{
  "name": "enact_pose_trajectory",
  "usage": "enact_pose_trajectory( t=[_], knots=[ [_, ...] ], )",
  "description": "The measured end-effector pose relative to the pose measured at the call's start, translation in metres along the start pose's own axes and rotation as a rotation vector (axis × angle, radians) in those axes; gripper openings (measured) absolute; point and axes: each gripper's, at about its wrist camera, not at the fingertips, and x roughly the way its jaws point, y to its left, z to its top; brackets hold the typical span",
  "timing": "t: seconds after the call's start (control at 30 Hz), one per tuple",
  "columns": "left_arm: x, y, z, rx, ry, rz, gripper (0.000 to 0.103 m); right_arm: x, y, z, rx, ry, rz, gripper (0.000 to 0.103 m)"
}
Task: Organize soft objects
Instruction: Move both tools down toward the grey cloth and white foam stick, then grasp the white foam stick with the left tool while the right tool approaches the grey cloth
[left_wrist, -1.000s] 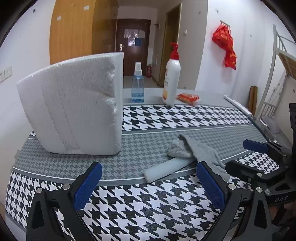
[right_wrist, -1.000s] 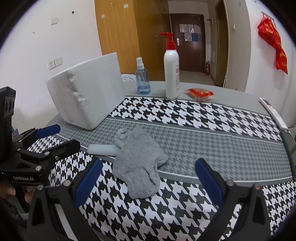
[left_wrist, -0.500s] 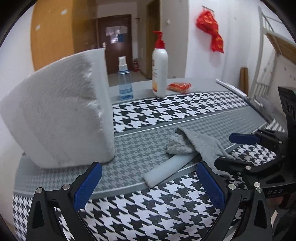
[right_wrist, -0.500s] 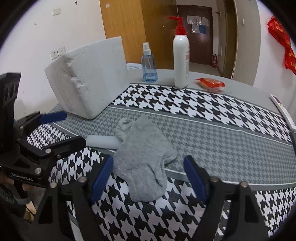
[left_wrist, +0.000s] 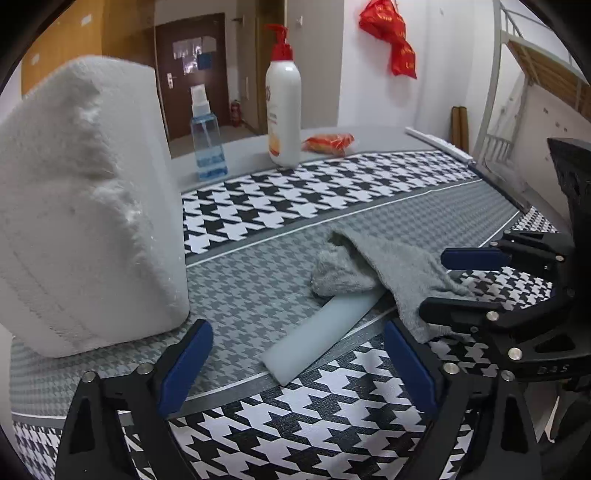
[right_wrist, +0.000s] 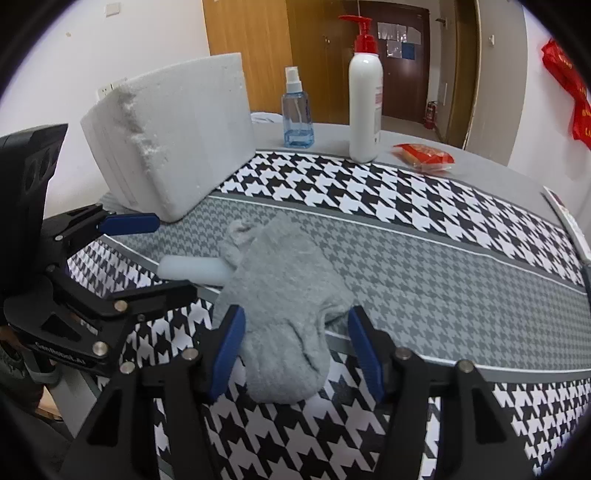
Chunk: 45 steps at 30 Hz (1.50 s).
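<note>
One grey sock (right_wrist: 280, 295) between closing jaws

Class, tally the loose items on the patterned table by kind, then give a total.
Bottles: 2, pump bottle, spray bottle
Foam pieces: 2, foam block, foam strip
Grey sock: 1
Red packet: 1
Total: 6

Both tools were matte black, angular frames studded with round silver screw heads. The left gripper (left_wrist: 297, 363) and right gripper (right_wrist: 297, 350) each carried blue finger pads (left_wrist: 184, 365); white lettering marked the frame at seven o'clock.
</note>
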Motion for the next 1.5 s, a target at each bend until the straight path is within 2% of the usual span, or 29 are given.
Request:
enact_pose_trajectory(
  t=[0.23,0.4,0.47,0.6,0.77,0.9,1.2,1.27,1.37,1.5],
  knots=[
    [0.009,0.006,-0.002,-0.024,0.055,-0.038,0.076,0.000,-0.005,-0.001,0.019,0.012,-0.011,0.062],
    [0.009,-0.002,-0.003,0.019,0.060,-0.011,0.063,0.000,-0.005,-0.001,0.024,0.012,-0.012,0.062],
    [0.008,-0.003,-0.003,0.032,0.061,-0.022,0.048,-0.001,-0.005,-0.001,0.025,0.012,-0.013,0.062],
    [0.006,-0.004,-0.004,0.048,0.070,-0.035,0.039,-0.003,-0.006,-0.002,0.029,0.011,-0.014,0.062],
    [-0.004,0.000,-0.006,0.032,0.074,-0.047,0.021,-0.008,-0.005,-0.002,0.029,0.001,-0.020,0.062],
    [-0.020,-0.006,-0.011,0.035,0.065,-0.113,0.020,-0.012,-0.005,-0.002,0.030,-0.008,-0.018,0.062],
    [-0.018,-0.016,-0.015,0.095,0.069,-0.078,0.021,-0.016,-0.003,-0.008,0.022,-0.007,-0.021,0.062],
    [-0.017,-0.017,-0.014,0.121,0.072,-0.077,0.027,-0.017,-0.001,-0.010,0.020,-0.005,-0.022,0.062],
    [-0.015,-0.017,-0.013,0.135,0.082,-0.122,0.040,-0.020,0.000,-0.012,0.014,-0.008,-0.022,0.062],
    [-0.010,-0.015,-0.011,0.143,0.088,-0.111,0.040,-0.021,-0.001,-0.014,0.023,-0.007,-0.030,0.062]
  ],
)
